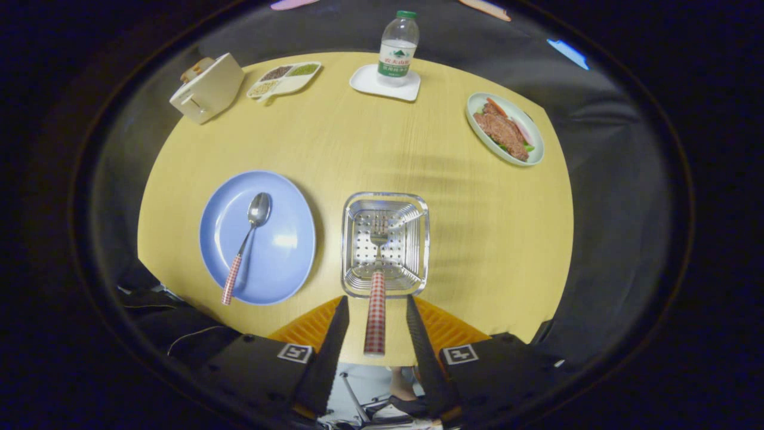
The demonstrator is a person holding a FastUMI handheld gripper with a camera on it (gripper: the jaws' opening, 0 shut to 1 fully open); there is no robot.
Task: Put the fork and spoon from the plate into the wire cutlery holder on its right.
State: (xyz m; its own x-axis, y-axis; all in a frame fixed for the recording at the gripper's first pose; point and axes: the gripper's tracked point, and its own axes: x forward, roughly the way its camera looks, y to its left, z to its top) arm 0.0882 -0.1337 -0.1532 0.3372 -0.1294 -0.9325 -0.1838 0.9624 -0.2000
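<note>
A wire cutlery holder [421, 239] stands on the round wooden table [382, 137], just ahead of my fingers. The fork [376, 298] leans in it, tines down on the perforated bottom, and its red-checked handle sticks out over the near rim toward me. That handle lies between my two fingers, with a gap on each side. My gripper [376, 298] is open and hovers above the table's near edge. To the holder's left is a blue plate [283, 239], and the spoon [248, 242] lies on it with its bowl pointing away and its checked handle over the near rim.
At the far side stand a cream toaster [206, 86], a divided dish of grains [283, 77], and a water bottle [398, 45] on a white tray [364, 80]. A plate of meat [504, 128] sits at the far right. Bare tabletop surrounds the holder.
</note>
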